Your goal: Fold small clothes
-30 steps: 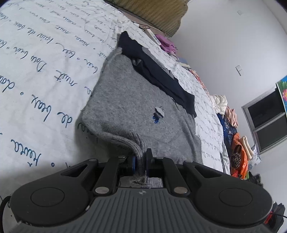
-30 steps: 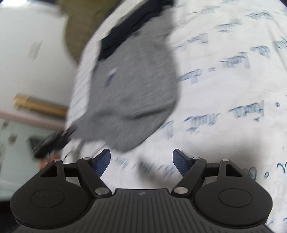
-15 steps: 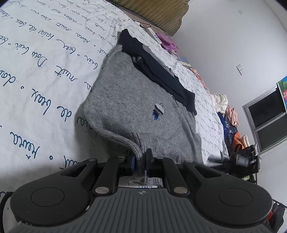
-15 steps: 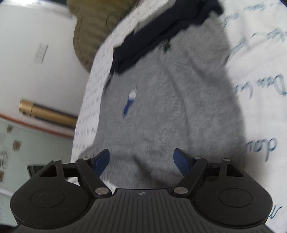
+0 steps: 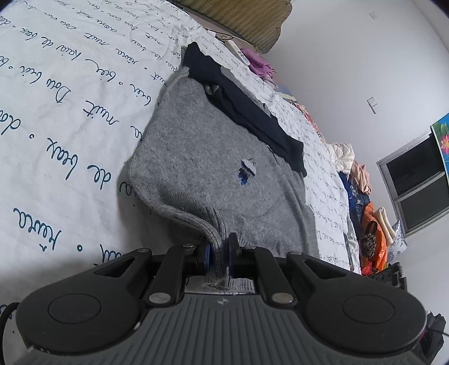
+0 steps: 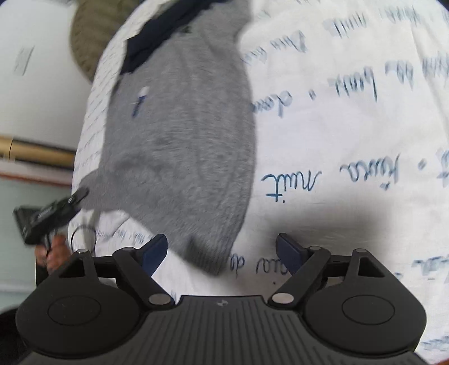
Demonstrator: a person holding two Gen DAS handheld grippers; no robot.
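Left wrist view first. Left gripper clamped on a bunched ribbed hem of the grey knit sweater, blue pads pressed tight against the fabric; the pinched end hidden behind the black gripper body. Lifted into a ridge at the grip, otherwise spread flat on the white bedsheet printed with blue cursive script. Small blue-and-white embroidered motif near the middle of the sweater, too small to identify. Far edge of the sweater covered by a dark navy garment, its shape hard to read. Beyond the sweater, toward the wall: a purple cloth, then a heap of mixed clothes at the sheet's far right edge, individual pieces not separable. Olive ribbed cushion cut off by the top of the frame. Dark window right of the heap, cropped at the frame edge.

Right wrist view, smeared by motion throughout. Far left of the sweater, left gripper seen from outside, blurred, gripping the sweater's corner, fingers of a hand partly visible below it. Grey knit sweater filling the centre, knit texture streaked, motif reduced to a blue-white smear. Navy garment across its top end. Right gripper with jaws spread wide, holding nothing, poised just above the sweater's near rounded edge, one blue fingertip on each side of it. Bedsheet to the right of the sweater, script blurred and mostly illegible.
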